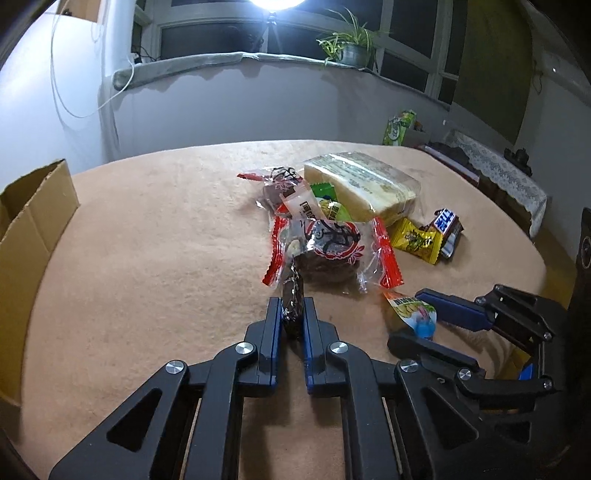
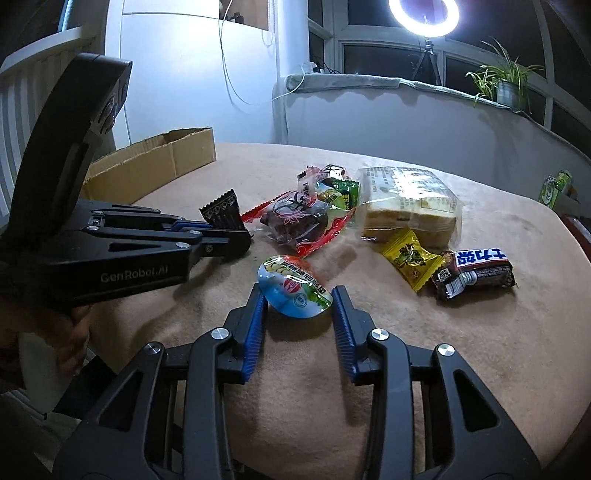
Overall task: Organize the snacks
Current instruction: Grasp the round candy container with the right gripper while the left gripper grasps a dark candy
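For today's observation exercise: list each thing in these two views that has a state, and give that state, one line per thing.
left gripper: shut on the dark snack stick.
dark snack stick: clamped between the pads.
right gripper: pads at the jelly cup's sides, contact unclear.
jelly cup: sealed, tilted on the blanket.
cardboard box: open.
bread pack: sealed, lying flat.
ring light: on.
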`<state>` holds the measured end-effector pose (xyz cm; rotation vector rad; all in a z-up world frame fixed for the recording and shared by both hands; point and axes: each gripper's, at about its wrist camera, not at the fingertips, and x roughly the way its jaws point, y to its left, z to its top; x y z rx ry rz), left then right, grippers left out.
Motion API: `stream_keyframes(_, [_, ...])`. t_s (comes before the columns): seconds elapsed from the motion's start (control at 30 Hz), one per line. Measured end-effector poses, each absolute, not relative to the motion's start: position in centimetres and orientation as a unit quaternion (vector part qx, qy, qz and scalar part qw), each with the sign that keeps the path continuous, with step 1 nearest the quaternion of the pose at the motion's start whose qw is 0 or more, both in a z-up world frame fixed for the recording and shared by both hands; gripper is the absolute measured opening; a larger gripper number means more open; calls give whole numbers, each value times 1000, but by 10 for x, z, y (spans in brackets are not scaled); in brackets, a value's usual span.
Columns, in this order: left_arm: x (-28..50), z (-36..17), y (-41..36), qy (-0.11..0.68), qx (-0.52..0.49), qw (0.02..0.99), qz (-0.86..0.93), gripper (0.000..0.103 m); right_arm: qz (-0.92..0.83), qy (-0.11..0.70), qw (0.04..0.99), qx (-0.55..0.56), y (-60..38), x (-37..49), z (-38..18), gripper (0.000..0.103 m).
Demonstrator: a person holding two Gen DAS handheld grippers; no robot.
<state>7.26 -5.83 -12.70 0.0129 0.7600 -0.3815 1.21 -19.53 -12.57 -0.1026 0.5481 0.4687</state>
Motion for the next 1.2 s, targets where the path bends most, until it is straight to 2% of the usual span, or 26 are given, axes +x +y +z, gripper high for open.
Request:
stream_keyframes(0.73, [50, -101, -42, 336, -12, 925, -179, 9, 220, 236, 946, -40, -202, -1, -100, 37])
stream_keyframes(1.2, [24, -57, 17, 275, -35, 949, -149, 9, 223, 201, 951, -78, -159, -10, -52, 37])
